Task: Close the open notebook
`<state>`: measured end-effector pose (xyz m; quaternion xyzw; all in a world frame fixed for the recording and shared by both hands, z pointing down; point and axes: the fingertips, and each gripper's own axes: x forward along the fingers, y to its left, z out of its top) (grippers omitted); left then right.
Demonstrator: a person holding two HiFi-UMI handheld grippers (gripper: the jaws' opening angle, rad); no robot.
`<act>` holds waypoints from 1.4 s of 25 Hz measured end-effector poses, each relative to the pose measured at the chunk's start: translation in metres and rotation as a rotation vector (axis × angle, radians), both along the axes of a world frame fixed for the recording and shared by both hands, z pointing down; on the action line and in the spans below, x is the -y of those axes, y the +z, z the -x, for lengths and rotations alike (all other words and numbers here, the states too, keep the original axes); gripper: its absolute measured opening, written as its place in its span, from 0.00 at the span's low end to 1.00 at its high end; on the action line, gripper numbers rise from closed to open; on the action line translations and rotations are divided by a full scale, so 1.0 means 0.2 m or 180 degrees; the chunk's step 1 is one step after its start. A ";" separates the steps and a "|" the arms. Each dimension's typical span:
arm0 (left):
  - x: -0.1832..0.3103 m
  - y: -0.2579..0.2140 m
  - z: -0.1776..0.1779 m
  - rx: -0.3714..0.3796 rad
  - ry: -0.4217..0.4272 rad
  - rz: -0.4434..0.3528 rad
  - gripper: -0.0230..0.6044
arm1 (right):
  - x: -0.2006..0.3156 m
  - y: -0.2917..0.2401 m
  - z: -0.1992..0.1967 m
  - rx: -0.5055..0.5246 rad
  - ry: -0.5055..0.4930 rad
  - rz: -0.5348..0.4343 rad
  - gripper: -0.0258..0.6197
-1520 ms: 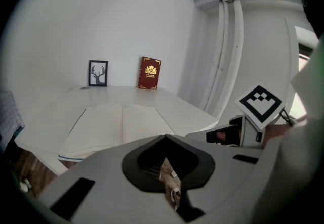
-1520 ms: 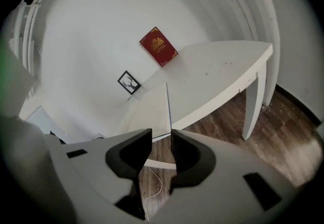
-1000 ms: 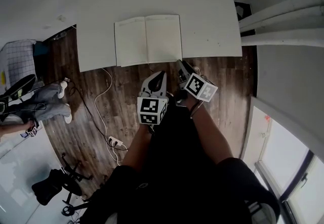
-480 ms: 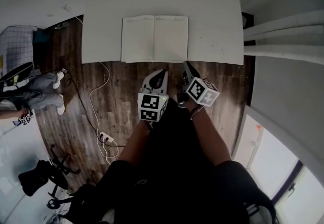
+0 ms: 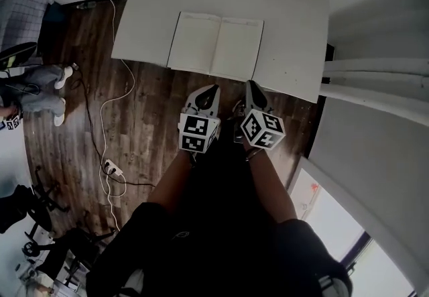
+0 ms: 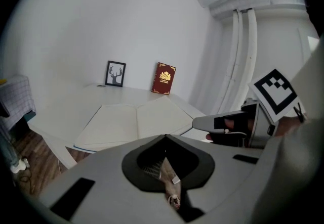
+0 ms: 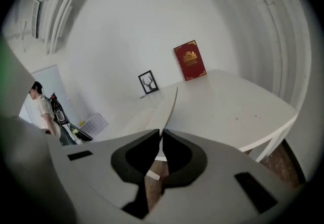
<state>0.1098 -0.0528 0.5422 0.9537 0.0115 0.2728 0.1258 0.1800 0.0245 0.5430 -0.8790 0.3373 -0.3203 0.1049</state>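
The open notebook [image 5: 216, 45] lies with pale blank pages near the front edge of the white table [image 5: 295, 34]. My right gripper [image 5: 251, 86] is at the notebook's near right corner. In the right gripper view its jaws [image 7: 161, 134] have just been closing and pinch the thin right-hand leaf [image 7: 171, 107], which rises edge-on from between them. My left gripper [image 5: 208, 90] hovers just short of the table edge, below the notebook's spine, shut with nothing in it [image 6: 165, 138]. The left gripper view shows the notebook [image 6: 134, 124] ahead and the right gripper [image 6: 223, 124] beside it.
A red book [image 6: 164, 78] and a small framed deer picture [image 6: 115, 74] stand against the wall at the back of the table. White pipes [image 5: 375, 68] run along the right. A white cable and power strip [image 5: 110, 169] lie on the wooden floor, and a person [image 7: 40, 106] stands off to the left.
My right gripper has rolled more upright and risen at the notebook's near right corner. Both grippers sit closer to the table edge. The head view has swung, so the table looks tilted.
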 end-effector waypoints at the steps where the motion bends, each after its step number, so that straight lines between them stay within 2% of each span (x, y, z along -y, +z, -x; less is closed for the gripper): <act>1: 0.01 0.00 0.01 -0.0008 -0.0047 0.0013 0.04 | 0.01 -0.02 0.00 -0.0077 -0.0062 0.0050 0.10; 6: 0.10 0.00 0.07 -0.0035 -0.0285 0.0046 0.04 | 0.11 -0.13 0.03 -0.0422 -0.0380 0.0236 0.10; 14: 0.26 0.01 0.14 -0.0022 -0.0697 0.0072 0.04 | 0.27 -0.25 0.05 -0.0782 -0.0731 0.0375 0.10; 24: 0.39 0.03 0.28 -0.0040 -0.1143 0.0128 0.04 | 0.43 -0.30 0.12 -0.0962 -0.1112 0.0408 0.10; 35: 0.56 -0.01 0.43 -0.0069 -0.1510 0.0155 0.04 | 0.64 -0.34 0.22 -0.1086 -0.1457 0.0522 0.10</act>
